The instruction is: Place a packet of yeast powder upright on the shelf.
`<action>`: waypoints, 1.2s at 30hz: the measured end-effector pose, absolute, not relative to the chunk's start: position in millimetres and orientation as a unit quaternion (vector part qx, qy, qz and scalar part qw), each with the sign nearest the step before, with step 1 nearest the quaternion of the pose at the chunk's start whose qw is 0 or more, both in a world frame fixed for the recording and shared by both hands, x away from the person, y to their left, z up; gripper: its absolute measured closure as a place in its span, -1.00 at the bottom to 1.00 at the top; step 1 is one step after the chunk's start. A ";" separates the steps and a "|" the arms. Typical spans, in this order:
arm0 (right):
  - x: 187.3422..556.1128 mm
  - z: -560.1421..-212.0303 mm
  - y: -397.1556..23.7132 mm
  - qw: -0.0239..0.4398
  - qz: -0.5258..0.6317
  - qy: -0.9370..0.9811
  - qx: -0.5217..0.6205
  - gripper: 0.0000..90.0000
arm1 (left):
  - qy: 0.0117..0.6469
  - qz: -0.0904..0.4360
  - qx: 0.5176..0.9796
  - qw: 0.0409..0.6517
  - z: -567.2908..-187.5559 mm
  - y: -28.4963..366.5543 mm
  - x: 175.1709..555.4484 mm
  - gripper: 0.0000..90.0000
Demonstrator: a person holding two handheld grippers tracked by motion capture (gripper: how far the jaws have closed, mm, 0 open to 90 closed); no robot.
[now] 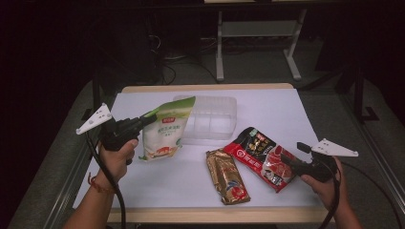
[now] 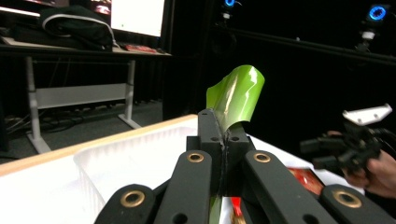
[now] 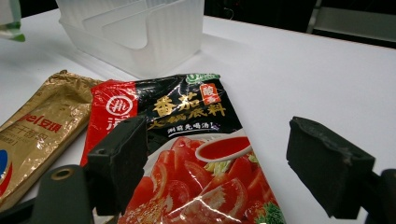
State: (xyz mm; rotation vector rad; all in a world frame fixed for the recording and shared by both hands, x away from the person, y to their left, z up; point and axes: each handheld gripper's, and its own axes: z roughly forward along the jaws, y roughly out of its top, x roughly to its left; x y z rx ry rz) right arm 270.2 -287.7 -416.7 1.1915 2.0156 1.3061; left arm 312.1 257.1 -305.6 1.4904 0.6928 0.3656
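white-green pouch [image 1: 164,131]: clamped by its green top corner in the left gripper [image 1: 143,120] jaws, hanging tilted, bottom edge at or just above the desk, can't tell which. In the left gripper view the green flap [image 2: 236,95] curls up past the jaw tips.
left gripper: jaws closed flat on the pouch film, no gap showing between the pads. Person's left hand [image 1: 116,160] wraps the grip.
clear plastic bin [image 1: 212,117]: just beyond and to the right of the left jaws, directly behind the pouch; ribbed walls, dividers inside. Pouch top corner overlaps its near-left rim in the high view.
red-black sauce packet [image 1: 260,157]: flat on the desk, its near end lying between the right gripper [image 3: 233,168] jaws; tomato print facing up.
right gripper: jaws wide open, one pad each side of the packet, neither pressing on it. Held in the right hand [image 1: 325,183].
gold packet [image 1: 227,175]: flat on the desk, left of the right jaws, just beside the red-black packet, edges close or touching.
desk [image 1: 286,109]: white sheet over a wood-edged top, everything sits on it.
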 end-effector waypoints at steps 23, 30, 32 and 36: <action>269.5 -419.5 -290.7 0.226 0.471 0.732 0.437 -0.56 | 0.376 0.200 0.639 0.641 -292.9 196.0 416.9 1.00; 269.0 -420.5 -289.0 0.226 0.465 0.739 0.433 -0.56 | 0.387 0.216 0.636 0.632 -299.2 183.9 438.6 1.00; 269.2 -420.8 -288.0 0.226 0.463 0.741 0.430 -0.56 | 0.389 0.224 0.635 0.628 -301.0 179.8 444.9 1.00; 268.7 -420.4 -286.2 0.226 0.462 0.744 0.426 -0.56 | 0.392 0.239 0.636 0.620 -304.9 172.9 455.2 1.00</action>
